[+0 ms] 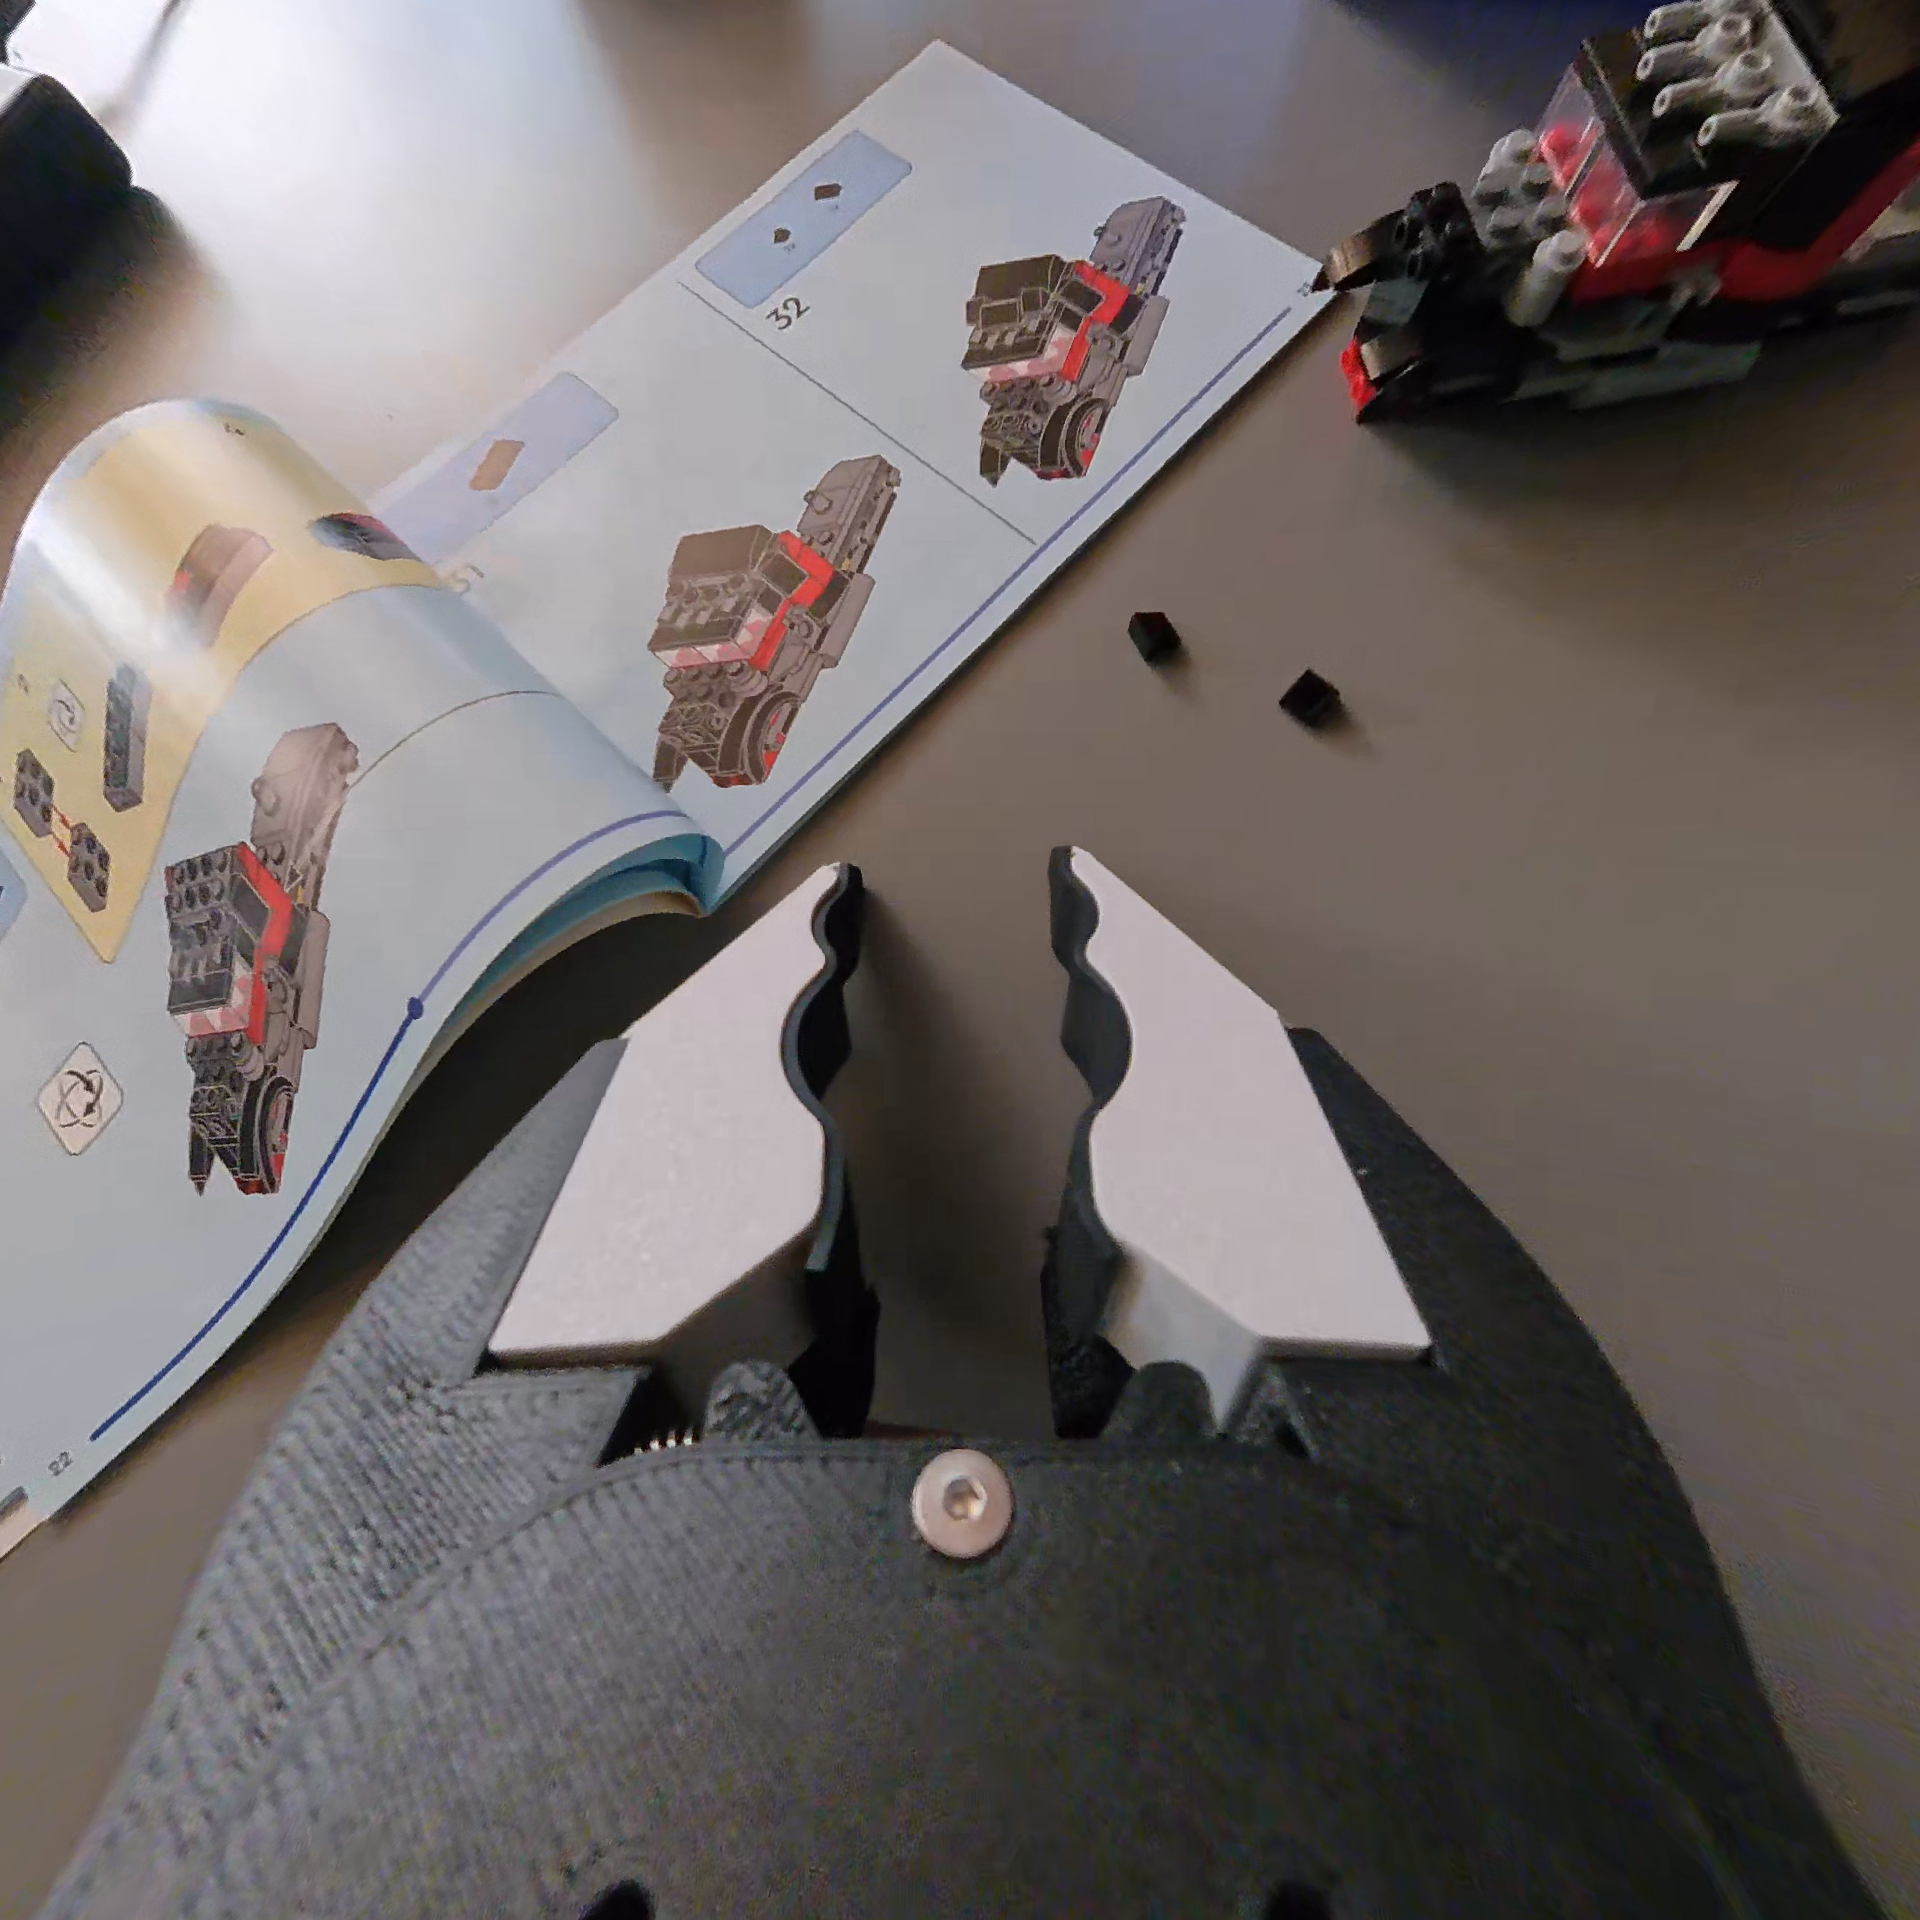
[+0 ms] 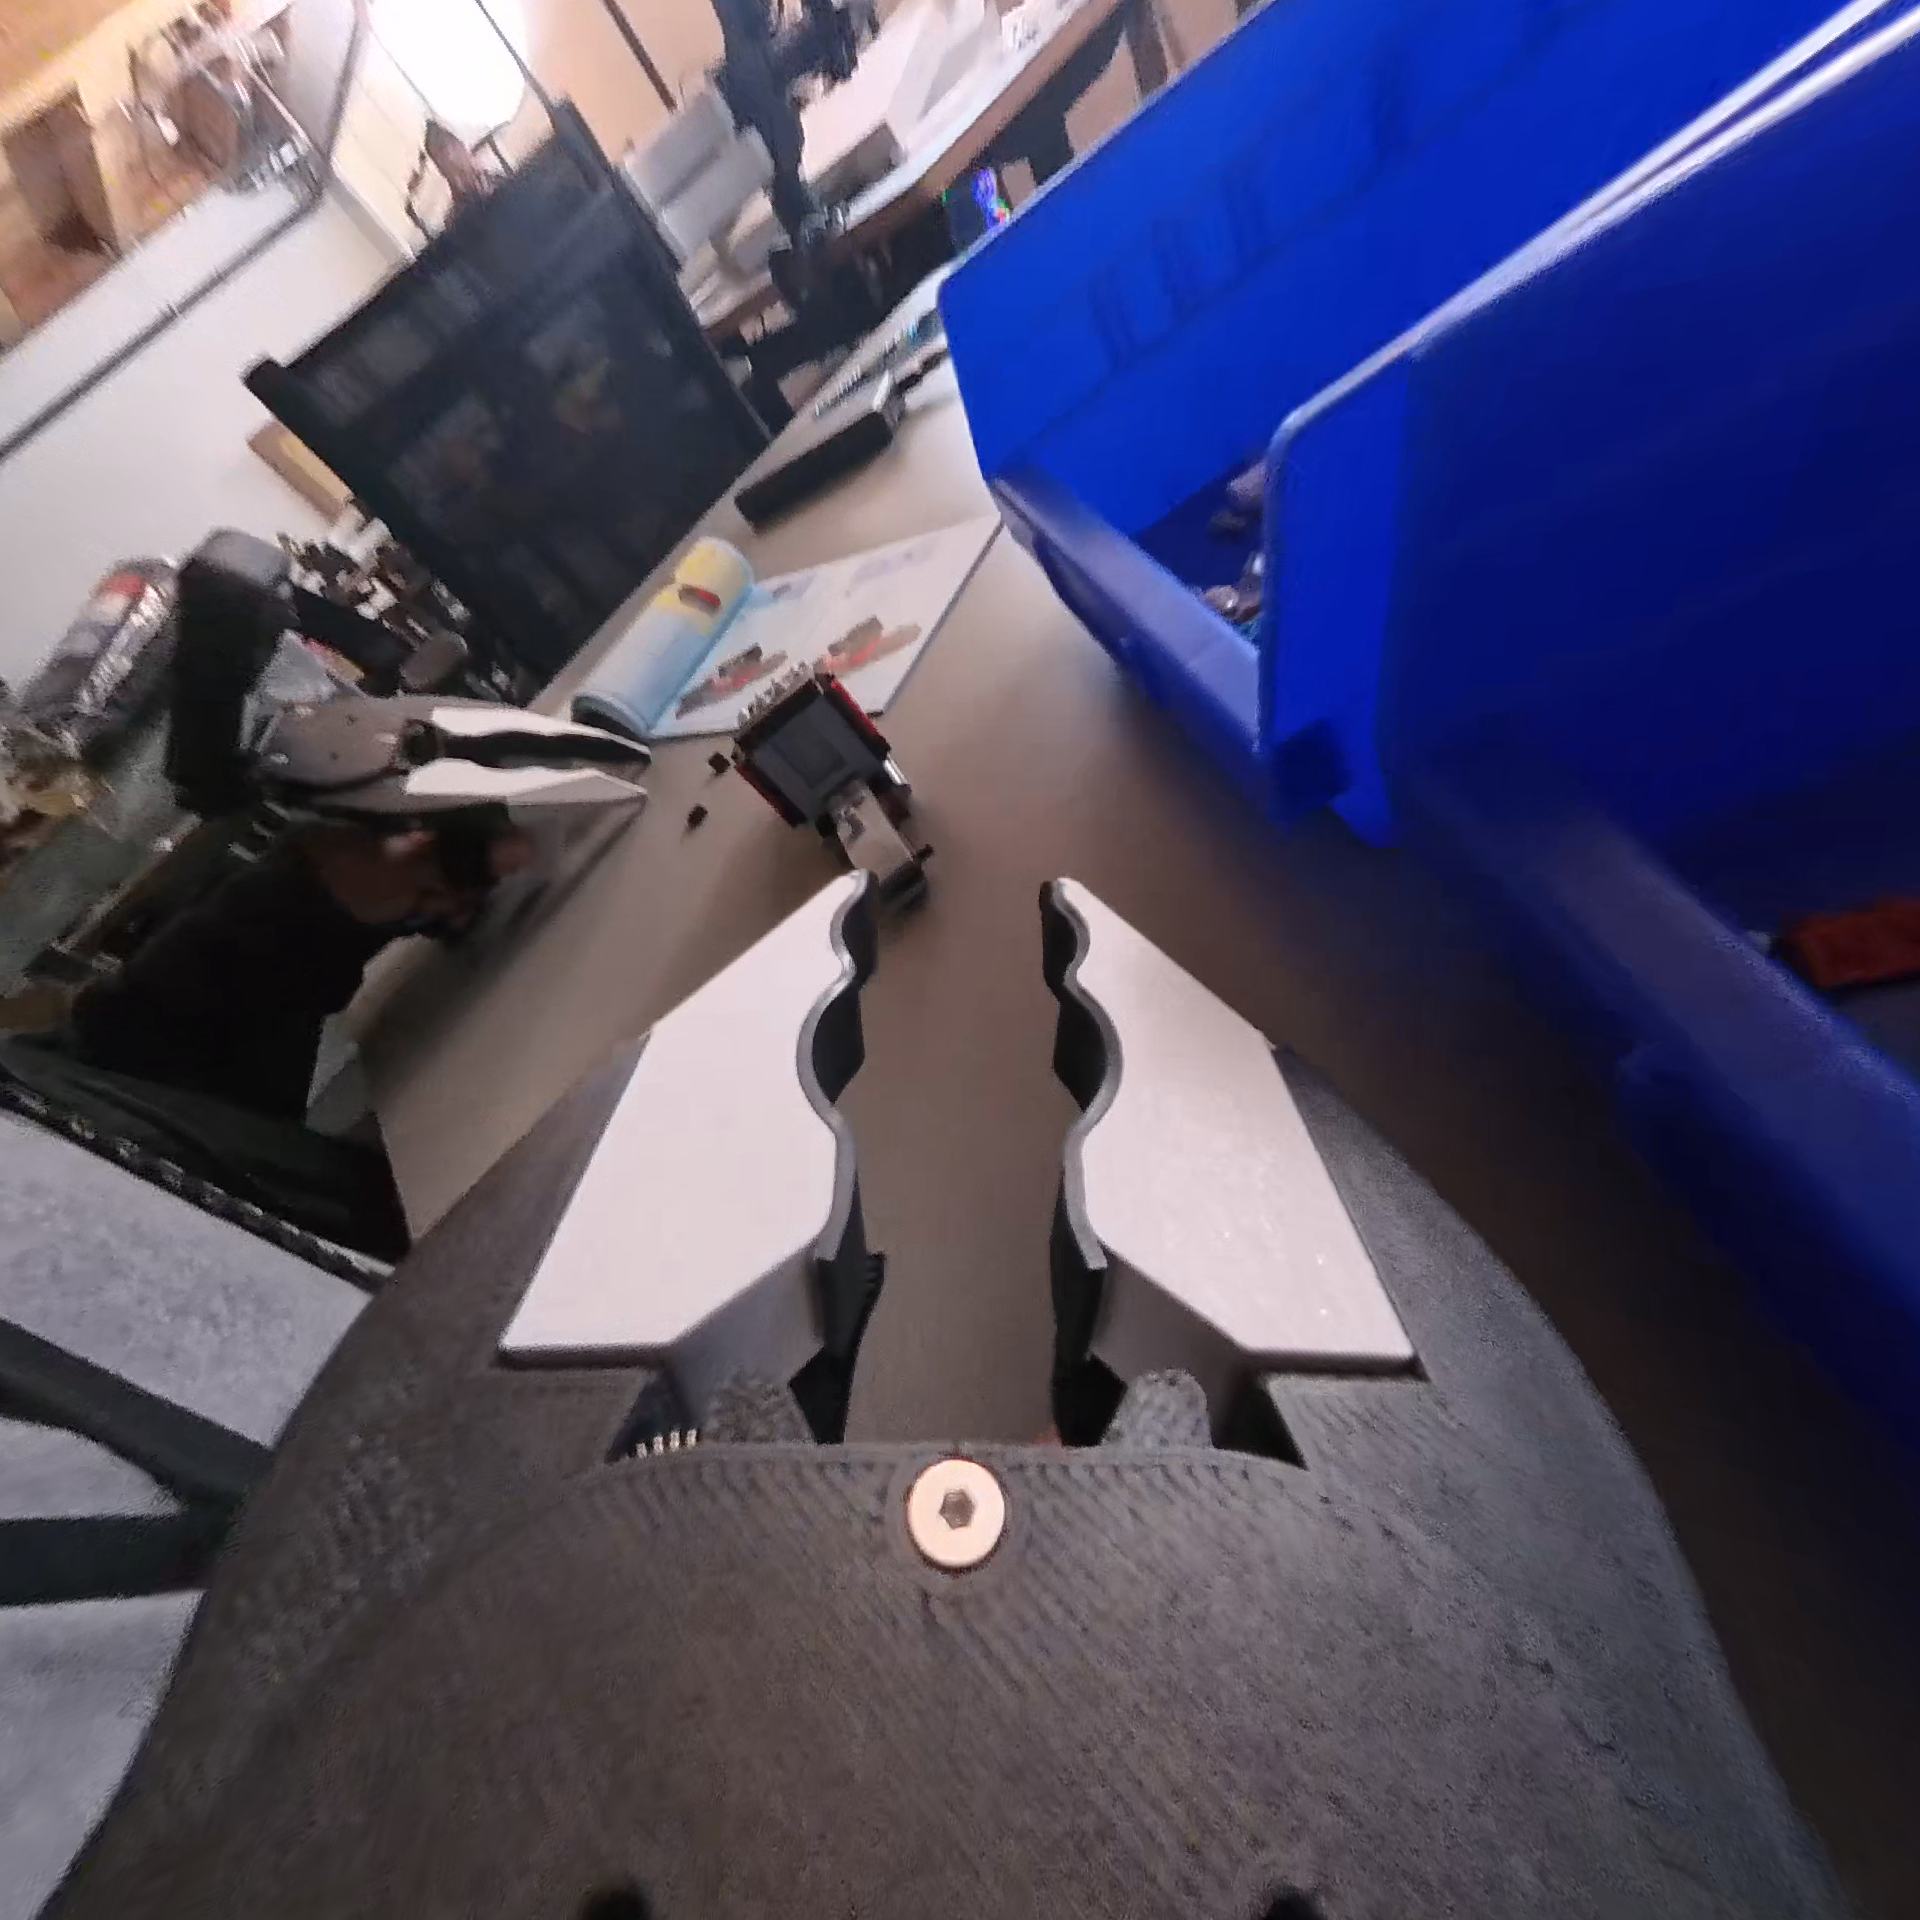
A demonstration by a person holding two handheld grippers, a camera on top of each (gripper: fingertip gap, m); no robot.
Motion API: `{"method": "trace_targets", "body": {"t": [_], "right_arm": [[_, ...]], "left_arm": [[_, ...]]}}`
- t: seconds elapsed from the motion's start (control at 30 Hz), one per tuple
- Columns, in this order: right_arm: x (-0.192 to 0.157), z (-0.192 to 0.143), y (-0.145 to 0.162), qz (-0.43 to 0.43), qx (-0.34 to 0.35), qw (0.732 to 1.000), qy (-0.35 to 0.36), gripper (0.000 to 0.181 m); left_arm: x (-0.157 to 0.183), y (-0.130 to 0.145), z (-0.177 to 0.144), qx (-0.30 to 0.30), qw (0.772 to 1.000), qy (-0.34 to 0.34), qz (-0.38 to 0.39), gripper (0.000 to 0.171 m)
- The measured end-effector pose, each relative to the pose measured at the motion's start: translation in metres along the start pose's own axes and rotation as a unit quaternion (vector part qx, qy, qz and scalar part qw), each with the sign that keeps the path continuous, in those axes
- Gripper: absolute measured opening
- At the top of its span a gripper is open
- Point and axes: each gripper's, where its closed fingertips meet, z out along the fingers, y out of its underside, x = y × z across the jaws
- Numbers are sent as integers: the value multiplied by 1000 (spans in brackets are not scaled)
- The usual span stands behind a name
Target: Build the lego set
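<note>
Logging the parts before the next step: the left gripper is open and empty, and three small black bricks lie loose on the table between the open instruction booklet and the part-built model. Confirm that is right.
One thing is wrong: the count. The left wrist view shows two small black bricks, not three, loose on the table between the open instruction booklet and the part-built model. The left gripper is indeed open and empty.

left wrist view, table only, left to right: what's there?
Open instruction booklet → first small black brick → second small black brick → partly built black, red and grey lego model. The left gripper sits open at the bottom, holding nothing.
</note>
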Motion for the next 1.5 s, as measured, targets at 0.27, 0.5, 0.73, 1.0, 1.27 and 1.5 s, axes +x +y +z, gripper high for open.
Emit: {"method": "trace_targets", "body": {"t": [0.27, 0.5, 0.73, 1.0, 1.27, 1.5], "right_arm": [[-3, -11, -11, 7, 48, 999, -20, 33], [-7, -21, -19, 11, 83, 996, -40, 35], [4, -44, -27, 21, 123, 992, -28, 35], [3, -51, -30, 25, 141, 989, -35, 35], [5, -51, -30, 34, 142, 989, -36, 35], [0, -51, -29, 35, 137, 988, -56, 37]], "left_arm": [[-1, 0, 0, 1, 1000, -14, 5, 41], [-2, -1, -1, 5, 999, -40, 26, 42], [-3, -1, -1, 6, 998, -48, 26, 45], [5, -3, -2, 13, 998, -28, 45, 63], [2, -2, 0, 5, 1000, -19, 17, 66], [1, 0, 2, -3, 1000, 18, -23, 66]]}}
